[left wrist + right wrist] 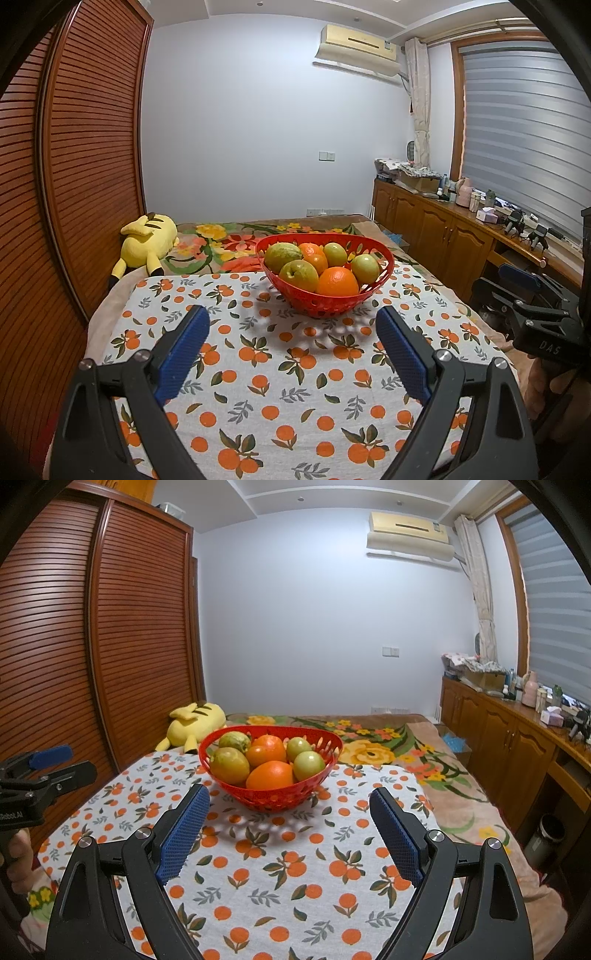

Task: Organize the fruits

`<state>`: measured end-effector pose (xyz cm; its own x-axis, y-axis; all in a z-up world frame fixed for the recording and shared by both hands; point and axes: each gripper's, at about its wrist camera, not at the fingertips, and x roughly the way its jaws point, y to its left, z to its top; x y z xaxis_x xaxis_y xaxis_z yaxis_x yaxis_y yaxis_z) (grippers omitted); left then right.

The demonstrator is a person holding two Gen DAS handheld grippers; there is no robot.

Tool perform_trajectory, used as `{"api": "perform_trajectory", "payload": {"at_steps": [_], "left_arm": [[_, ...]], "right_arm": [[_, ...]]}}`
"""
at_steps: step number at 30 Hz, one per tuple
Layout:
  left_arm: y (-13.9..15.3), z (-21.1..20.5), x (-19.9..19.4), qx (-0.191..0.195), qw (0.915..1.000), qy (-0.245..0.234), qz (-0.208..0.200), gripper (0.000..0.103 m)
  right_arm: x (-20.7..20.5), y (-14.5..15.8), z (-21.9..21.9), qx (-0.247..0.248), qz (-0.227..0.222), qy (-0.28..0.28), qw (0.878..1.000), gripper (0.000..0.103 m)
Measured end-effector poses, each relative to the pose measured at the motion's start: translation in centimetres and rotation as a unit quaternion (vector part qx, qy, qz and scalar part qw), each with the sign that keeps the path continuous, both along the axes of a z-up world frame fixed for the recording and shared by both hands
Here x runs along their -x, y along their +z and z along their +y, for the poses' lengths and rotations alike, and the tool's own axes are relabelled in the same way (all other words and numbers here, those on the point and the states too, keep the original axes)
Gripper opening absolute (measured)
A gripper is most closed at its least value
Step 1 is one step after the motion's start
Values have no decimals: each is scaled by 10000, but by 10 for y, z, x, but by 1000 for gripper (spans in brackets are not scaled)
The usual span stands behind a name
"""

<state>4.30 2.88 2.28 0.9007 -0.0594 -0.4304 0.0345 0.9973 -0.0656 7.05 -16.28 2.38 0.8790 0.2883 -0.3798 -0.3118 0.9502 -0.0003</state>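
Observation:
A red perforated plastic basket point(354, 300) point(236, 794) stands on an orange-print cloth point(266, 384) point(280, 867). It is piled with several oranges point(338, 281) point(270, 774) and green fruits point(298, 275) point(229, 764). My left gripper point(291, 325) hovers in front of the basket, open, nothing between its blue pads point(183, 354). My right gripper point(290, 803) is also open and empty, just short of the basket. Each gripper shows at the edge of the other's view: the right one point(532, 295) and the left one point(48, 764), each held by a hand.
The cloth covers part of a bed with a floral blanket point(388, 753). A yellow plush toy point(147, 240) point(195, 723) lies by the wooden louvred wardrobe point(74, 166). A cluttered wooden sideboard point(461, 229) runs along the right under the window.

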Motion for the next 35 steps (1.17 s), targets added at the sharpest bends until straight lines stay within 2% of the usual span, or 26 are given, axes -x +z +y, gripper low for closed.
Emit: {"api": "perform_trajectory", "payload": {"at_steps": [35], "left_arm": [[8, -4, 0, -10, 10000, -56, -27, 92]], "right_arm": [[0, -1, 2, 4, -18, -1, 10000, 90]]}}
